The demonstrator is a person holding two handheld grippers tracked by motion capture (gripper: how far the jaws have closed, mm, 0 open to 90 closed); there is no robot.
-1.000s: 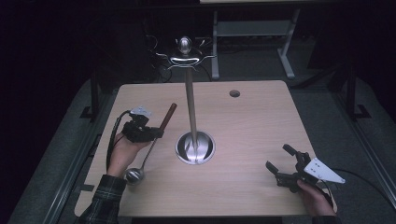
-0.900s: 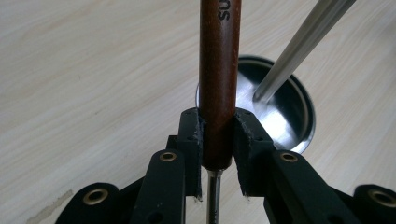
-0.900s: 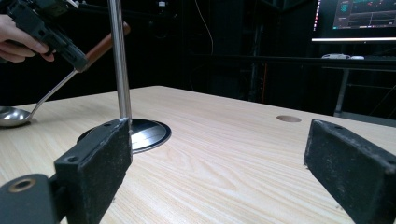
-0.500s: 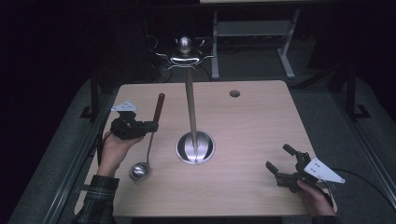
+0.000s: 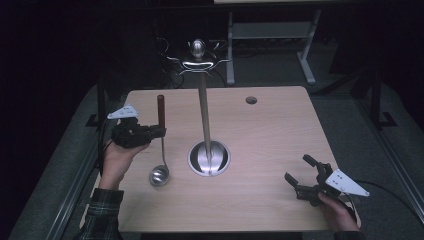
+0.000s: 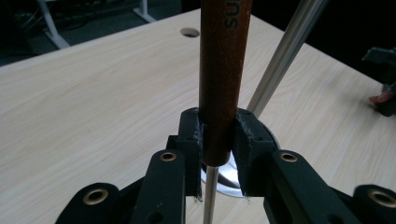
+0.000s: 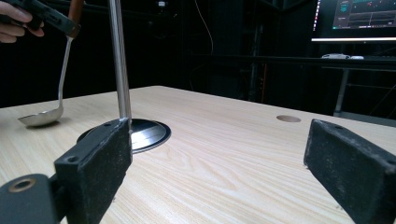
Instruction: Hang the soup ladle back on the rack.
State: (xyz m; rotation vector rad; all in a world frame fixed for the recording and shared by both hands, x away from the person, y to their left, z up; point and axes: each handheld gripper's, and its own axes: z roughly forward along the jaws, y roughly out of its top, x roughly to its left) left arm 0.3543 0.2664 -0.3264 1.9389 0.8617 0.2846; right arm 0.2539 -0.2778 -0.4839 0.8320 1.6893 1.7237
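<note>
A metal ladle (image 5: 159, 175) with a brown wooden handle (image 5: 160, 111) hangs upright over the table's left side, its bowl low near the wood. My left gripper (image 5: 155, 132) is shut on that handle (image 6: 219, 70), jaws pressed on both sides. A tall metal stand (image 5: 202, 110) with hooks on top (image 5: 198, 61) rises from a round base (image 5: 209, 158) at mid-table. My right gripper (image 5: 306, 175) rests open near the front right corner, nothing between its pads (image 7: 95, 163). In the right gripper view the ladle (image 7: 44, 116) and pole (image 7: 119, 60) stand ahead at the left.
The light wooden table (image 5: 270, 135) has a round cable hole (image 5: 251, 100) at the back right. Dark floor and a white desk frame (image 5: 270, 35) lie behind. A monitor (image 7: 355, 18) glows at the far right in the right gripper view.
My left gripper has swung the ladle from a slant to upright and shifted left and back, with the bowl hanging below. The right gripper has stayed still.
</note>
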